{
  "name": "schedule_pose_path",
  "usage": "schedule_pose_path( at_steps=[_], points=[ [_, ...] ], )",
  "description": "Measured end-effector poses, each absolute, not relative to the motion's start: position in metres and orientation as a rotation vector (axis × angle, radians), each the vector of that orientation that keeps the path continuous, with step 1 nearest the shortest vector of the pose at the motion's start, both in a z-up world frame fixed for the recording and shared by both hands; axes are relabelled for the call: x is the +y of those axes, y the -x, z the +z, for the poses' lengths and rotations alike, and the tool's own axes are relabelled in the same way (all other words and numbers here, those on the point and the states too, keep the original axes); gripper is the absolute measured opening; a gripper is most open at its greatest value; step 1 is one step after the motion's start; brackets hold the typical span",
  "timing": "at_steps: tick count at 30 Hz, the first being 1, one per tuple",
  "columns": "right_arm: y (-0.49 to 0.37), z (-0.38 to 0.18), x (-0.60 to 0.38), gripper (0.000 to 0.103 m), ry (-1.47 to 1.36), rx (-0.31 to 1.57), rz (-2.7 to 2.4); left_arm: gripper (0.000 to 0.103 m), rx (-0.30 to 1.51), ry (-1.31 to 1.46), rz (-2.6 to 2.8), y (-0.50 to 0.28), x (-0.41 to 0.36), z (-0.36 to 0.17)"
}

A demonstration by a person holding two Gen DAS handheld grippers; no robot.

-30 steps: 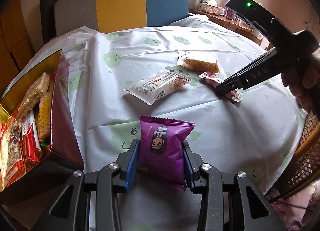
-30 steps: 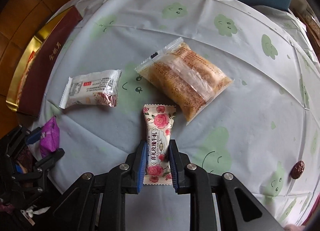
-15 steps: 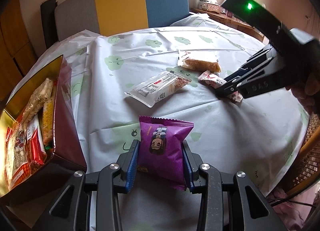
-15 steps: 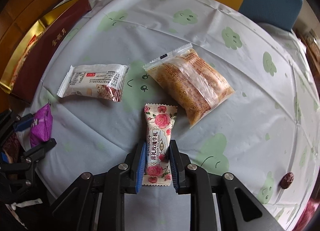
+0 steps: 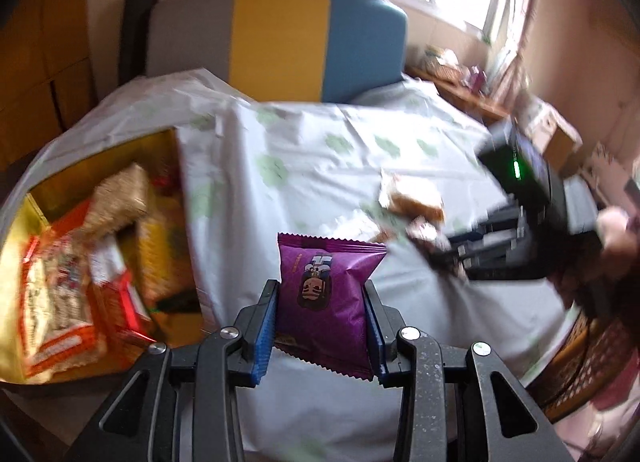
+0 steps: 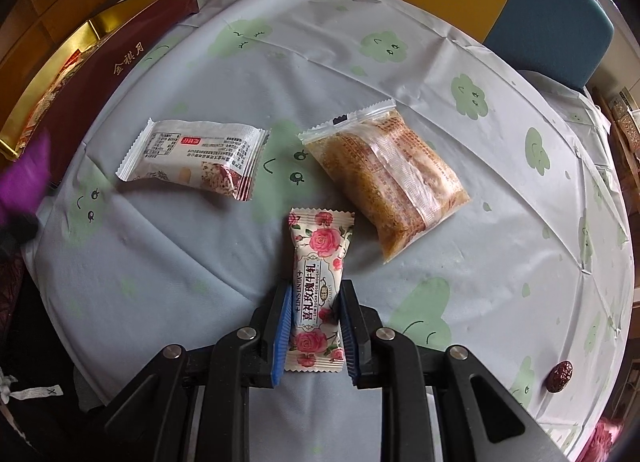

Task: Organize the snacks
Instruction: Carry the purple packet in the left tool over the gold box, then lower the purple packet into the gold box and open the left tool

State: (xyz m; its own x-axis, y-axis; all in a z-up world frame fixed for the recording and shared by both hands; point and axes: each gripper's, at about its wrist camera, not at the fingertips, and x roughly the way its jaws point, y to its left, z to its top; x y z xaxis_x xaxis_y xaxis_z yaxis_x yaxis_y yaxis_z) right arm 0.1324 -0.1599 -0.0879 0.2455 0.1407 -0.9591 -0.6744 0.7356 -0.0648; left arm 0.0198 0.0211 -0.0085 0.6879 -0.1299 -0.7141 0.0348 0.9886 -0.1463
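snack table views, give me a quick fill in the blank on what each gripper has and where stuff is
1. The left gripper is shut on a ____ packet.
2. The right gripper grips a nougat packet printed with pink ____.
3. The gold-lined box already holds several ____.
4. A white packet and a clear bag lie on the ____.

Missing words: purple; roses; snacks; tablecloth

My surface (image 6: pixel 500 246) has a pale cloth with green cloud faces on it. Lying right on it: a white wrapped bar (image 6: pixel 196 159), a clear bag of golden crispy sticks (image 6: pixel 388 177) beside it, a dark red date (image 6: pixel 560 376) out near the edge, and the gold-lined box (image 6: pixel 120 57) of snacks.
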Motion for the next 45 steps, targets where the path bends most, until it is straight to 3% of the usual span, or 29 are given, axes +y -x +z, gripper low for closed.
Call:
schedule_pose_path(
  at_steps=[7,19,30,33,45],
  points=[
    [-0.132,-0.087,-0.16,0.023,0.533,1.201,0.592,0.039,0.763,0.278,0.06,-0.023,0.102,0.022],
    [-0.129,-0.087,-0.157,0.023,0.551,1.192,0.591,0.039,0.844,0.545,0.41,-0.066,0.253,-0.003],
    [-0.133,-0.087,-0.159,0.023,0.544,1.194,0.593,0.045,0.93,0.613,0.442,-0.125,0.295,-0.028],
    [-0.133,-0.087,-0.159,0.023,0.543,1.193,0.593,0.052,0.93,0.615,0.449,-0.13,0.297,-0.03],
    [-0.133,-0.087,-0.159,0.023,0.555,1.184,0.594,0.051,0.917,0.452,0.52,-0.068,0.255,-0.027]
  ],
)
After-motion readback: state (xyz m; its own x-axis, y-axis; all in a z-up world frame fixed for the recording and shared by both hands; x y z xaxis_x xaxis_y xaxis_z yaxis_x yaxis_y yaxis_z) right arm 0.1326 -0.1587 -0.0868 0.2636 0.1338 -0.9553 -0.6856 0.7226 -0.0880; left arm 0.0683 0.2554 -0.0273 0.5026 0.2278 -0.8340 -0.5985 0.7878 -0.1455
